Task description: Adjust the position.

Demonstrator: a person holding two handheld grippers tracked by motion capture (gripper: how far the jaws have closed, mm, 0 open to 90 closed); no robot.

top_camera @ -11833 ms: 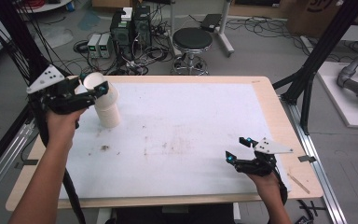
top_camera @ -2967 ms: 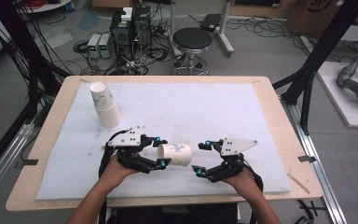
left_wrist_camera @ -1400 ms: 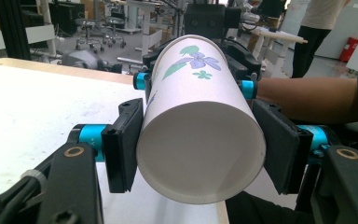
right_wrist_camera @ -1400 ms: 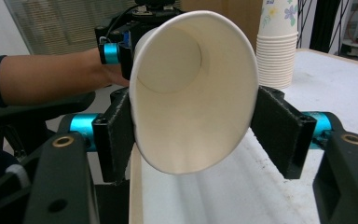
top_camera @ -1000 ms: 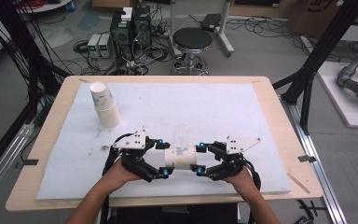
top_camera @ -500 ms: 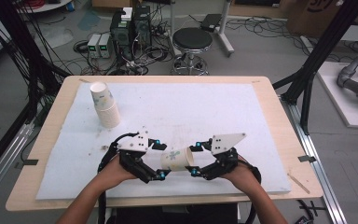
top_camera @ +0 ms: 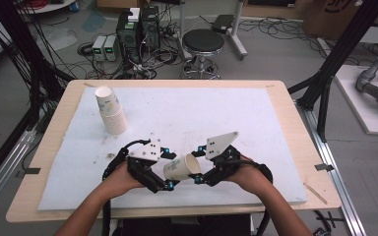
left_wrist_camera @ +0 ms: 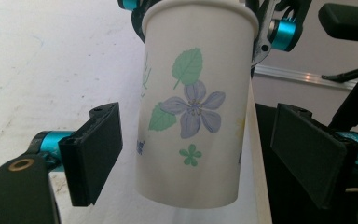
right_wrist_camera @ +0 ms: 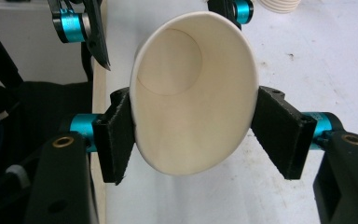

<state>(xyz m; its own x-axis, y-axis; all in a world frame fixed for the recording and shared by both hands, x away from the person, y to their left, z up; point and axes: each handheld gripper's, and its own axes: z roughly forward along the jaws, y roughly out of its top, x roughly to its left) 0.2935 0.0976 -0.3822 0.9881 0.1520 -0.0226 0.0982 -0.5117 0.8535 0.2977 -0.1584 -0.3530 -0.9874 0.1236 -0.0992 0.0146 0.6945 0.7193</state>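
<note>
— What is nearest the person?

— Two hands low at the near edge of the worktop (top_camera: 275, 105), each on a gripper, with a paper cup (top_camera: 181, 167) between them. It lies on its side above the white mat (top_camera: 236, 118), open mouth toward the right gripper (top_camera: 200, 164), base toward the left gripper (top_camera: 167, 168).

— Anything in the cup?

— No. The right gripper view looks straight into it: bare inside, round bottom visible.

— Who has hold of it?

— The right gripper. Its two black jaws press on the rim from either side, and the mouth is squeezed into an oval. In the left gripper view the left gripper's jaws stand wide apart on either side of the cup's flowered wall, with a gap on each side, touching nothing.

— And the hands?

— The left hand (top_camera: 120, 179) and right hand (top_camera: 246, 172) angle inward toward each other, forearms coming up from the bottom edge.

— Farther off?

— A stack of paper cups (top_camera: 110, 110) stands upside down near the far left corner of the mat, well apart from the grippers. Beyond the worktop is a round black stool (top_camera: 203, 42).
</note>
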